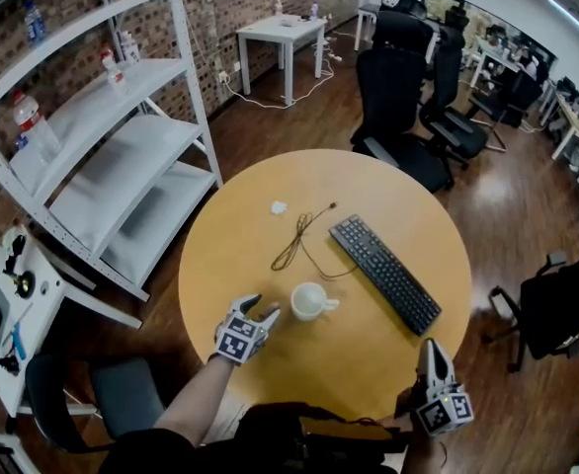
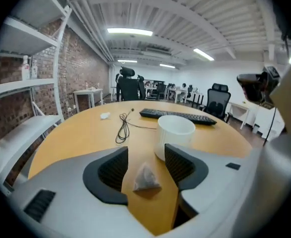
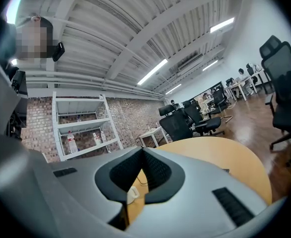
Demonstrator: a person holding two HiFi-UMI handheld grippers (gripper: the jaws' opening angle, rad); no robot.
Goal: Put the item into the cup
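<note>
Well apart from the cup (image 1: 309,301), the right tool (image 3: 143,151) is closed, empty. The left tool (image 2: 145,151) stands open around a tea bag (image 2: 146,178) lying on the surface (image 2: 76,133) just before the cup. It looks light, soft, tearable: pinch gently across its middle.

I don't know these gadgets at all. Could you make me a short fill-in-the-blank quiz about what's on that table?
1. The left gripper has its jaws open around a small ____ lying on the table.
2. Just past those jaws stands a white ____.
3. Further right lies a black ____, with a loose cable beside it.

Missing words: tea bag; cup; keyboard.
</note>
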